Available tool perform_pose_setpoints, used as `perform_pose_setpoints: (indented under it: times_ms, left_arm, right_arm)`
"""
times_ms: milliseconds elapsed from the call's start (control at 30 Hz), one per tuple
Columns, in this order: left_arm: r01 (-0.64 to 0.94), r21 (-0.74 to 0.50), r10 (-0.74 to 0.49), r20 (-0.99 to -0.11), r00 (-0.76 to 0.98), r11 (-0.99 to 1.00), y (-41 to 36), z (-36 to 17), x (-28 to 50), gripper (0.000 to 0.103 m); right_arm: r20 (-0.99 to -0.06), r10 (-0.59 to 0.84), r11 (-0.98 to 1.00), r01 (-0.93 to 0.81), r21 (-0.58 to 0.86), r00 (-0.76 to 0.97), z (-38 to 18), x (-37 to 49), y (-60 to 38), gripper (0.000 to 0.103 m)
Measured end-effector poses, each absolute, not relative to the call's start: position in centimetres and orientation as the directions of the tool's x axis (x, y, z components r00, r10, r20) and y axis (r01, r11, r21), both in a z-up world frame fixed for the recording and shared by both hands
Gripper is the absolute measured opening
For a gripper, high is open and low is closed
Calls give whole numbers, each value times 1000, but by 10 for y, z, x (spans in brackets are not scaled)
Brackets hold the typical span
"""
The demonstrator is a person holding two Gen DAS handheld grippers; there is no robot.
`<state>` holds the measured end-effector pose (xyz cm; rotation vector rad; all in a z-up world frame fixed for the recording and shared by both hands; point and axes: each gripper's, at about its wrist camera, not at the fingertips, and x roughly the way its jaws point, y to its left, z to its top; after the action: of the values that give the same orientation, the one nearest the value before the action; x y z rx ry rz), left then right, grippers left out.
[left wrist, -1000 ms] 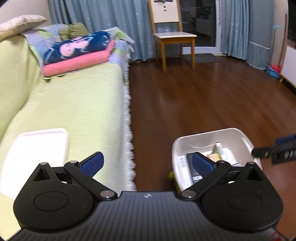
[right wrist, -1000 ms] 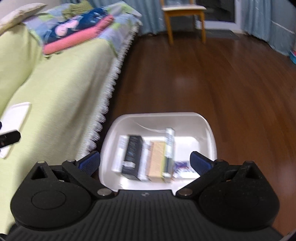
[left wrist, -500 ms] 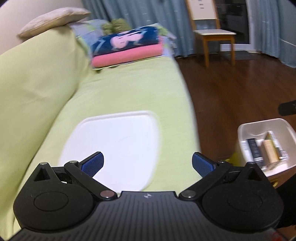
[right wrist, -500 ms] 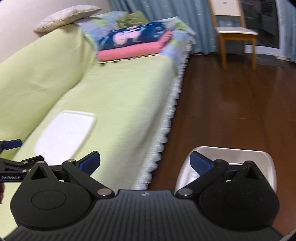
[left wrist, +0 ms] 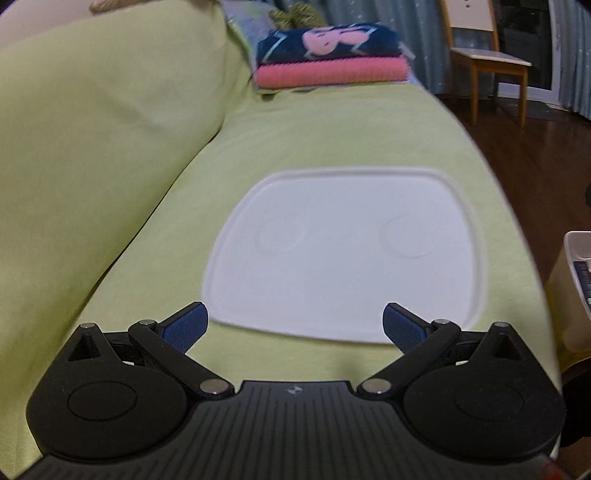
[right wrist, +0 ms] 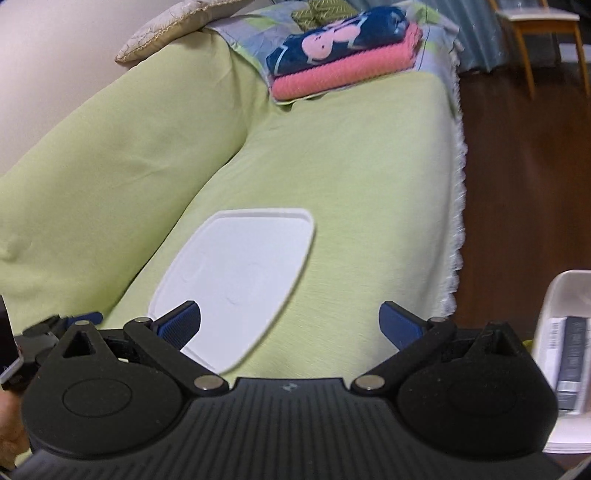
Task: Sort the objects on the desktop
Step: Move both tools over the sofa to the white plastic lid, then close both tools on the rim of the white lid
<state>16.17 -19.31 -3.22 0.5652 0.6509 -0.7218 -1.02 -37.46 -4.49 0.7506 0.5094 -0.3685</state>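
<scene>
1. The left tool [left wrist: 295, 326] stood wide open with nothing between its blue pads [left wrist: 184, 326], poised over the near edge of a white lid [left wrist: 343, 254].
2. The right tool [right wrist: 290, 325] was likewise spread wide and held nothing; its left pad overlapped the lid's [right wrist: 240, 280] near corner in view, though whether it touched could not be told.
3. The lid lay flat on the green sofa [left wrist: 332, 136] seat, near the seat's front part, with two faint round dimples on its surface.
4. A white bin [right wrist: 565, 295] sat on the wood floor [right wrist: 524, 184] just beside the sofa's lace-trimmed edge, at the right of both views.
5. Inside the bin, upright boxes [right wrist: 570, 354] stood side by side; one was dark and one white with a barcode, and their labels were too blurred to read.
6. At the sofa's far end, a navy blanket [left wrist: 328, 40] rested on a folded pink blanket [left wrist: 332, 72].
7. A beige cushion [right wrist: 166, 29] lay on top of the sofa back.
8. A wooden chair [left wrist: 487, 62] stood on the floor beyond the sofa, before blue curtains [left wrist: 421, 22].
9. In the right wrist view, the left tool showed at the lower left edge, just beside the lid's near corner.
</scene>
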Motion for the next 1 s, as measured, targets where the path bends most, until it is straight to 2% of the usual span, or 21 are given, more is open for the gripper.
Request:
perform_pose_setpoints:
  times_ms: [67, 167, 233, 400, 533, 633, 800, 933, 1000]
  left_arm:
    - [737, 233, -403, -714, 573, 635, -186, -38, 178, 98]
    - [737, 195, -409, -727, 552, 647, -176, -46, 200, 93]
    - [741, 160, -418, -740, 527, 652, -174, -51, 214, 89]
    - [735, 80, -438, -758, 484, 674, -173, -64, 251, 82]
    - [725, 53, -442, -761, 475, 687, -173, -72, 273, 80]
    - [733, 31, -454, -767, 454, 680, -174, -77, 282, 73]
    - [740, 11, -471, -765, 440, 673, -178, -81, 293, 72]
    - [744, -31, -498, -761, 415, 668, -179, -81, 299, 62]
    - [742, -40, -502, -761, 412, 669, -180, -82, 300, 62]
  right_arm:
    - [-562, -113, 672, 479, 564, 819, -53, 6, -376, 99]
    - [-569, -71, 669, 463, 582, 819, -64, 30, -379, 90]
    - [-577, -48, 669, 456, 587, 815, -68, 44, -382, 79]
    - [-594, -3, 659, 448, 604, 804, -76, 69, -393, 71]
    - [-604, 38, 626, 452, 635, 796, -85, 80, -404, 65]
    - [-605, 61, 614, 448, 650, 794, -89, 84, -407, 59]
    - [-627, 79, 606, 461, 648, 775, -97, 99, -411, 53]
    - [-637, 100, 591, 470, 656, 764, -103, 107, -412, 52]
    - [-637, 97, 587, 473, 657, 765, -104, 107, -412, 52]
